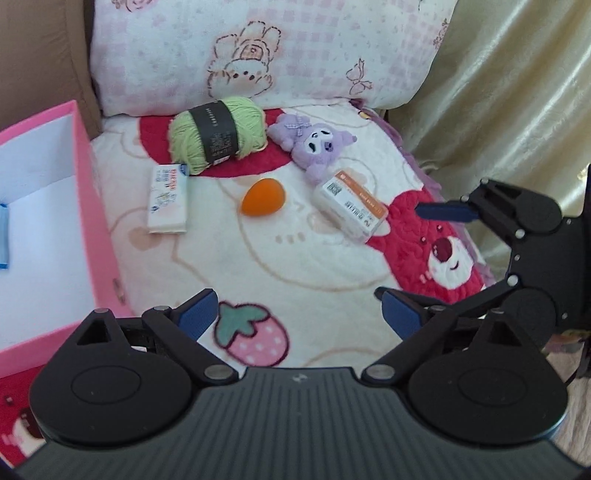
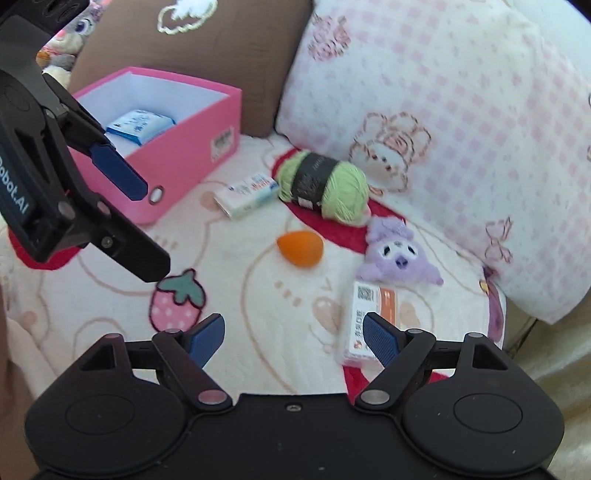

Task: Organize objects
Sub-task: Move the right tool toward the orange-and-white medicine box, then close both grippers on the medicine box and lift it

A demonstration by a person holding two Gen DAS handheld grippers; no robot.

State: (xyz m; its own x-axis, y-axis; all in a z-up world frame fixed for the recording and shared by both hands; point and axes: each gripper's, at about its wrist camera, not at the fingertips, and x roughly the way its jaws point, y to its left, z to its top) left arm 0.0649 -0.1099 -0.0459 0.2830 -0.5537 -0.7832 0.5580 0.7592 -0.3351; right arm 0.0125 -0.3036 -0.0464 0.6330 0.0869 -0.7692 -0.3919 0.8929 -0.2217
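While both tools hang spread and empty, left tool (image 1: 299, 314) and right tool (image 2: 293, 338), I aim the right at the white card box (image 2: 369, 325) near the blanket's (image 2: 258, 332) right edge; pinch its long sides squarely, then carry to the pink box (image 2: 177, 162) at the left edge.

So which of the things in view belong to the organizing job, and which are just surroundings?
Job:
- pink box, blue packet already inside
- green yarn ball
- tissue pack
- orange egg-shaped sponge
- purple plush toy
- white and orange carton

Surroundings:
- cartoon blanket
- pink checked pillow
- brown cushion
- stuffed toys behind
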